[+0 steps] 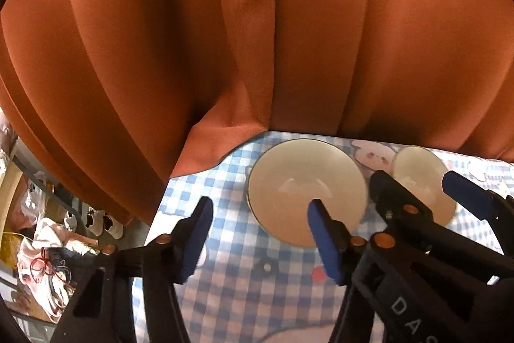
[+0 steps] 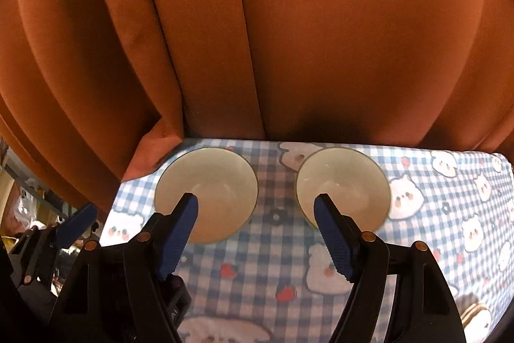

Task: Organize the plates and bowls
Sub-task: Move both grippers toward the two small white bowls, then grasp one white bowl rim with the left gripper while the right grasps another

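Observation:
Two cream bowls stand side by side on a blue checked cloth near its far edge. The left bowl and the right bowl are both upright and look empty. My left gripper is open, one pad over the left bowl's near part and the other over the cloth to its left. My right gripper is open, with one fingertip before each bowl and the gap between the bowls in the middle. Neither gripper holds anything.
An orange curtain hangs right behind the bowls along the table's far edge and drapes onto the cloth's left corner. Past the table's left edge lie shoes and bags on the floor.

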### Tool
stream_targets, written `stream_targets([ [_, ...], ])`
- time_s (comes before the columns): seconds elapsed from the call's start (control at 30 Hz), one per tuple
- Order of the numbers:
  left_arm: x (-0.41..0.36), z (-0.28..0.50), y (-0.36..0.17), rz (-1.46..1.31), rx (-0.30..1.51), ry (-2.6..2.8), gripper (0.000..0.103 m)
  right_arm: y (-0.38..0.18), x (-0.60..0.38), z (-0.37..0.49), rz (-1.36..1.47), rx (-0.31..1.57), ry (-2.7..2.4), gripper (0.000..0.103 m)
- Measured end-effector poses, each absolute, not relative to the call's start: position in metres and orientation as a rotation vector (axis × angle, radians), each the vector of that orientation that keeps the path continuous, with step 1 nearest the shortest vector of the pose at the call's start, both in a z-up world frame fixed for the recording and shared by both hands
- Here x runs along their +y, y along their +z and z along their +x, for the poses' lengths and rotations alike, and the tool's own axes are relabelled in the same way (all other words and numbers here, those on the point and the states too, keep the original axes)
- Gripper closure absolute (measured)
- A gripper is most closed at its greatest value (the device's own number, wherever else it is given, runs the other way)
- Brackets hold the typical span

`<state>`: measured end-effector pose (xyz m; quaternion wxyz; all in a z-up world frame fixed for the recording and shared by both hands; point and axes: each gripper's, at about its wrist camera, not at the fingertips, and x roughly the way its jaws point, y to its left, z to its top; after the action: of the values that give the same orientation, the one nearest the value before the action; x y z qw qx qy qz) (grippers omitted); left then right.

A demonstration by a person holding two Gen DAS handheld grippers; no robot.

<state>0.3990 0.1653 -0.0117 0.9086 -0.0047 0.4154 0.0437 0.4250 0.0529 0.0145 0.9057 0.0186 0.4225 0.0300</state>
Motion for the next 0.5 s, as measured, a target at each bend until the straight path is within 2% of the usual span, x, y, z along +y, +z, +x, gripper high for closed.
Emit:
stream_targets([
  [0.07,0.168,0.407,-0.019,-0.024,0.858,0.131,0.044,0.005,0.056,0.437,0.035,0.887,0.066,0.036],
  [0.4,0.173,0.438,-0.053,-0.025,0.916,0.154,0.061,-0.038,0.064,0.474,0.042,0.955,0.08,0.048],
  [0.5,0.173,0.445,-0.059,-0.011,0.918,0.165,0.062,-0.047,0.066,0.482,0.026,0.965,0.091,0.062],
])
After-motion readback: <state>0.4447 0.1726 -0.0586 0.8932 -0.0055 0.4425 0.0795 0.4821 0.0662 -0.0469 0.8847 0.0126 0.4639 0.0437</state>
